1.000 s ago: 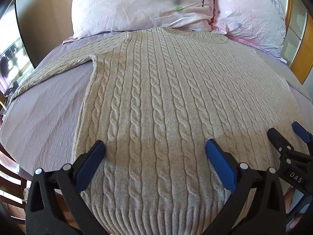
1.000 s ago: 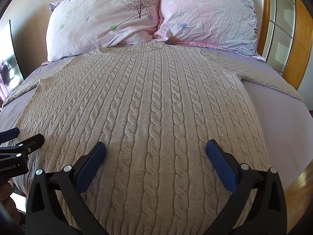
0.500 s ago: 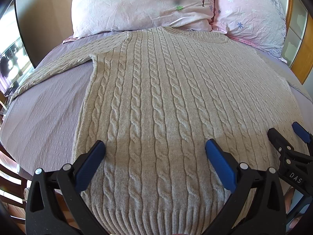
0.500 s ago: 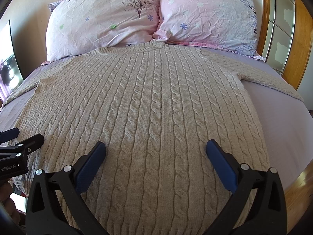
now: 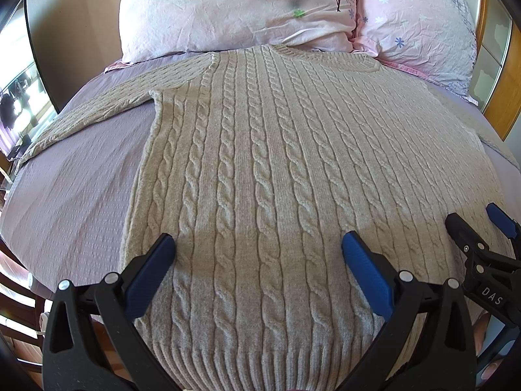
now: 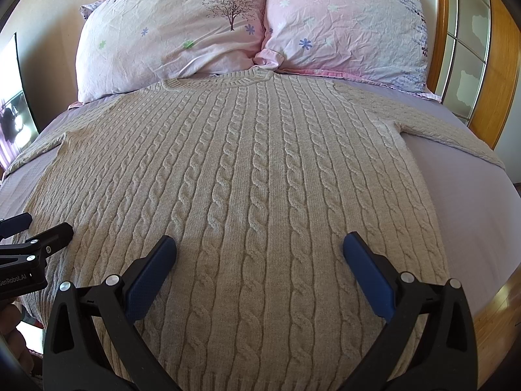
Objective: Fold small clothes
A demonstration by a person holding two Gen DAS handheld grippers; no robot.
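A beige cable-knit sweater [image 5: 276, 163] lies flat and spread out on the bed, collar toward the pillows, ribbed hem toward me; it also fills the right wrist view [image 6: 247, 176]. Its sleeves stretch out to the left [image 5: 94, 114] and to the right [image 6: 456, 130]. My left gripper [image 5: 259, 244] is open and empty, hovering over the hem's left half. My right gripper [image 6: 260, 246] is open and empty over the hem's right half. Each gripper shows at the edge of the other's view, the right one [image 5: 478, 231] and the left one [image 6: 35, 228].
The bed has a lilac sheet [image 5: 71, 195]. Two pink flowered pillows [image 6: 169, 36] [image 6: 345, 26] lean at the head. A wooden headboard with glass panels [image 6: 475, 65] stands at the right. The bed's near edge and wooden floor [image 6: 498, 309] show at the lower right.
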